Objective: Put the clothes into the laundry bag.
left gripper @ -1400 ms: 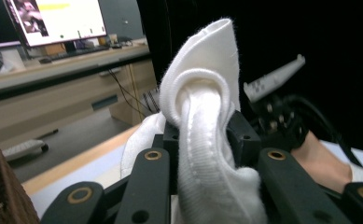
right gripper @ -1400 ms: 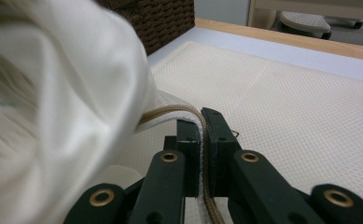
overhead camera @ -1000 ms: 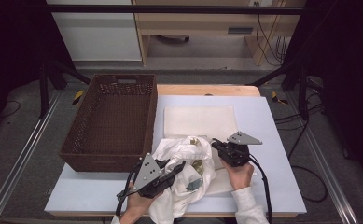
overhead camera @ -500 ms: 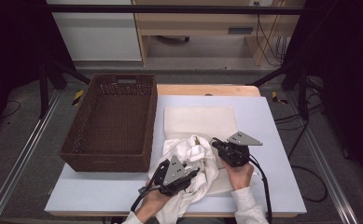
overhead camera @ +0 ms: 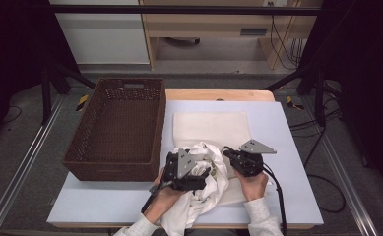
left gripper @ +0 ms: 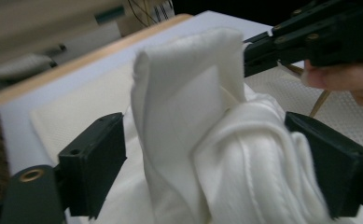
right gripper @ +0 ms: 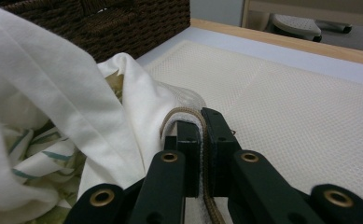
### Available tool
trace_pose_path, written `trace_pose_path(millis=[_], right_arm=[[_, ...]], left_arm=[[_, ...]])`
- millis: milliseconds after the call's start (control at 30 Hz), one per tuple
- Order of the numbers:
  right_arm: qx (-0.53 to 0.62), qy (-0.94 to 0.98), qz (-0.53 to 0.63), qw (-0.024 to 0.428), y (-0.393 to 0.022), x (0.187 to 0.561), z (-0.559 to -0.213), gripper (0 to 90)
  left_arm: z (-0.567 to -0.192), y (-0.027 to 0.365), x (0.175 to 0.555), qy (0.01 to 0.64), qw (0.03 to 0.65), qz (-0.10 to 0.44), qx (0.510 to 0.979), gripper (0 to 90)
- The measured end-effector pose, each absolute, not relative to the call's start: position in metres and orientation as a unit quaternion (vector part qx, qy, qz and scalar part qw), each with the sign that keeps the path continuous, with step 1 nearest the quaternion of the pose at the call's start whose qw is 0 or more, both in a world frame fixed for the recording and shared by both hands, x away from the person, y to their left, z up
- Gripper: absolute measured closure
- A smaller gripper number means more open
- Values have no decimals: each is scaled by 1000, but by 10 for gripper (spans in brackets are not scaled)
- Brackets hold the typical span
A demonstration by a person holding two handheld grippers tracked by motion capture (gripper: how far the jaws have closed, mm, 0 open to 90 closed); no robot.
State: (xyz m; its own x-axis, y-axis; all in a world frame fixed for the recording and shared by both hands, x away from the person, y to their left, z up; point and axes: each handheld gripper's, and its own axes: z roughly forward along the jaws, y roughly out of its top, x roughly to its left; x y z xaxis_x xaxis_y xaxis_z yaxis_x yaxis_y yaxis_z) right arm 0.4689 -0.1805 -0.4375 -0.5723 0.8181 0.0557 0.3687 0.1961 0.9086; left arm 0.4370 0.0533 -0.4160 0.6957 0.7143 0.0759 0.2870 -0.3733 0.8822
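White garment [overhead camera: 206,184] is lying crumpled at near edge of bench [overhead camera: 105,206], partly on cream mat [overhead camera: 211,128], just right of brown wicker basket [overhead camera: 117,128]. Left tool [left gripper: 207,172] is being held wide open, jaws spread either side of raised fold of garment, fabric bulging between them, not clamped. Right tool [right gripper: 201,140] is being kept closed on garment edge with tan trim [right gripper: 181,112], pinched between jaws. Right hand [overhead camera: 250,184] is being rested on mat.

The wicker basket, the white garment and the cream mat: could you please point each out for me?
wicker basket [overhead camera: 117,123], high view, its woven floor.
white garment [left gripper: 202,135], left gripper view, bunched fold.
cream mat [right gripper: 300,107], right gripper view, bare mesh surface.
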Motion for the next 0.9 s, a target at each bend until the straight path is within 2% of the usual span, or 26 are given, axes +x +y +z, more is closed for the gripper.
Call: trace_pose_path(millis=[33,67,100,167,233,400,500,700,733,833,900], right_arm=[[402,739,490,229,-181,469,-437,865],[402,739,490,228,-180,469,-438,865],[402,739,490,228,-180,469,-438,865],[400,741,488,228,-179,468,-438,865],[398,744,487,226,-179,469,-439,865],[399,745,486,225,-178,469,-439,865],[400,743,487,224,-179,469,-439,866],[406,738,492,222,-181,469,-438,866],[406,737,493,222,-181,469,-438,866],[404,736,495,224,-181,469,-437,866],[406,732,499,224,-181,468,-436,866]], left_arm=[[-416,53,437,315,463,231,796,122],[-421,52,453,330,459,180,805,121],[-421,52,453,330,459,180,805,122],[-430,51,469,343,453,109,816,124],[-440,51,476,345,446,87,821,204],[-439,54,469,337,452,94,820,539],[-437,56,462,323,464,110,817,643],[-421,62,439,279,508,128,805,681],[-414,60,428,253,528,129,801,681],[-409,53,418,226,532,135,805,681],[-409,35,406,187,524,135,820,680]])
